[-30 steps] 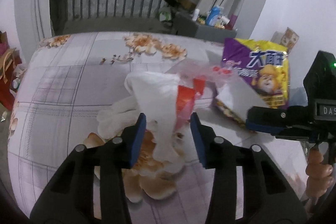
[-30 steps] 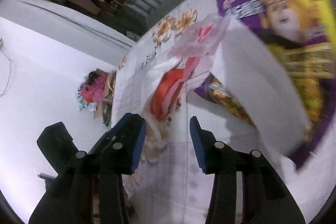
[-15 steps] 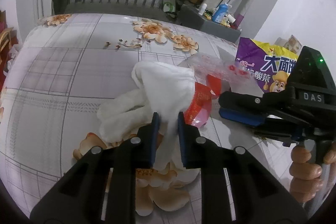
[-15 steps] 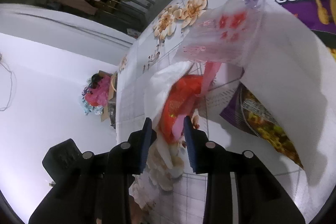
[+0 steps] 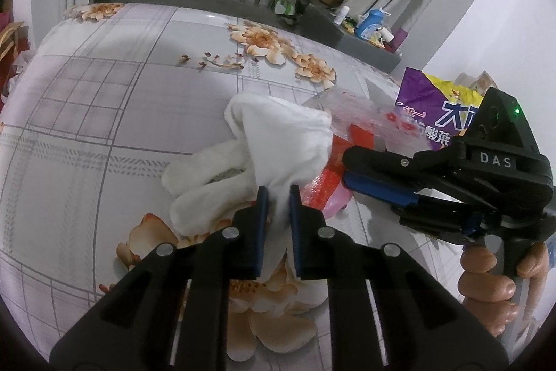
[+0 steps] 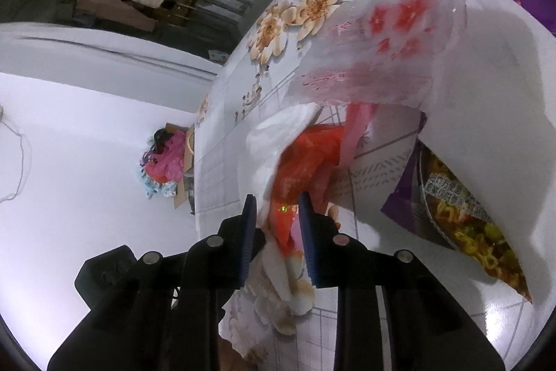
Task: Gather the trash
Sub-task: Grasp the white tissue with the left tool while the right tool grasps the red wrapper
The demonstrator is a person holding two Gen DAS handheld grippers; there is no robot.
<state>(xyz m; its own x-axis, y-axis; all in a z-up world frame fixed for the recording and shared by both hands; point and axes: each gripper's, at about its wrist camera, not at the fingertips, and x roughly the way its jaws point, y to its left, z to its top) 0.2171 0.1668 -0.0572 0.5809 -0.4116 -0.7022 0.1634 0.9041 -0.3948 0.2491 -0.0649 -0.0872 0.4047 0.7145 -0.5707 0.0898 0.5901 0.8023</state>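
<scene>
Left wrist view: left gripper closing, pads pinching white tissue near centre of floral tabletop. Grasp step; next, lift clear.
Right wrist view: right gripper closing around red wrapper, right of tissue; firm contact unconfirmed.
Count: 1 tissue wad, 1 red wrapper, 1 clear printed bag, 1 purple noodle packet.

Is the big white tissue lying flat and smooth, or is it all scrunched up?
Scrunched up. The white tissue sits bunched in puffy folds on the flowered bedsheet, and the left gripper, its jaws closing, pinches one twisted end.
</scene>
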